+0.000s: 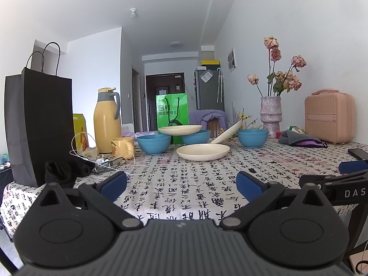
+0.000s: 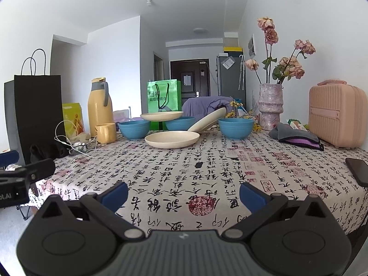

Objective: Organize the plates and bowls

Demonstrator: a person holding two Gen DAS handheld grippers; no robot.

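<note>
Three blue bowls stand in a row at the far side of the table: left bowl [image 1: 154,144] [image 2: 134,129], middle bowl [image 1: 196,137] [image 2: 180,123], right bowl [image 1: 252,137] [image 2: 236,127]. One cream plate [image 1: 202,152] [image 2: 172,139] lies flat in front of them. A second cream plate [image 1: 179,129] [image 2: 161,116] rests on top of the left and middle bowls. A third cream plate [image 1: 226,133] [image 2: 207,119] leans tilted against the middle bowl. My left gripper [image 1: 181,184] and right gripper [image 2: 183,194] are both open and empty, near the table's front edge, far from the dishes.
A black paper bag [image 1: 39,124], yellow thermos [image 1: 107,120], yellow mug [image 1: 123,147] and white cables [image 1: 92,154] stand at the left. A green bag [image 1: 172,115], vase with flowers [image 1: 271,115], pink case [image 1: 329,117], grey cloth [image 1: 296,138] and a phone [image 2: 357,171] are back and right.
</note>
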